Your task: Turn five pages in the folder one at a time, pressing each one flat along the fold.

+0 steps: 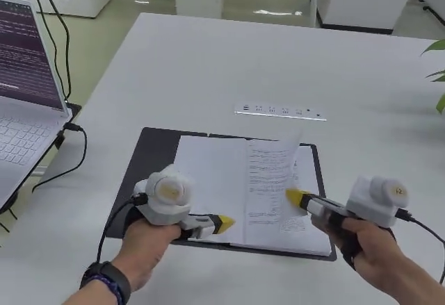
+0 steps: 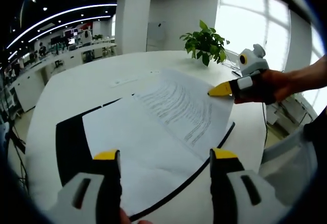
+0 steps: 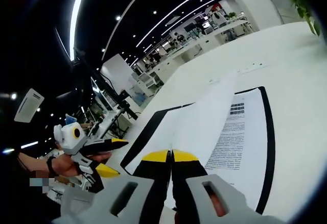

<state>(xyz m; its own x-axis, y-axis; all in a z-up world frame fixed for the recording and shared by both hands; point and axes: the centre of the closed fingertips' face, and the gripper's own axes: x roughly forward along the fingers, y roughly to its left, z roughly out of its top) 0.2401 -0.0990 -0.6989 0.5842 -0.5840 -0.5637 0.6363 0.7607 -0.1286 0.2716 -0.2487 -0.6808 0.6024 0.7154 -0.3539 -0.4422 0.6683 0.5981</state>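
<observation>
Nearest, right tongs (image 1: 295,197) pinch printed page (image 1: 269,169) upright over black folder (image 1: 151,166); left tongs (image 2: 165,155) spread apart.

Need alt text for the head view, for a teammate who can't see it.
The right gripper, jaws shut, holds a printed page lifted mid-turn over an open black folder on a white table. The left gripper is at the folder's near edge; a laptop sits left.
</observation>
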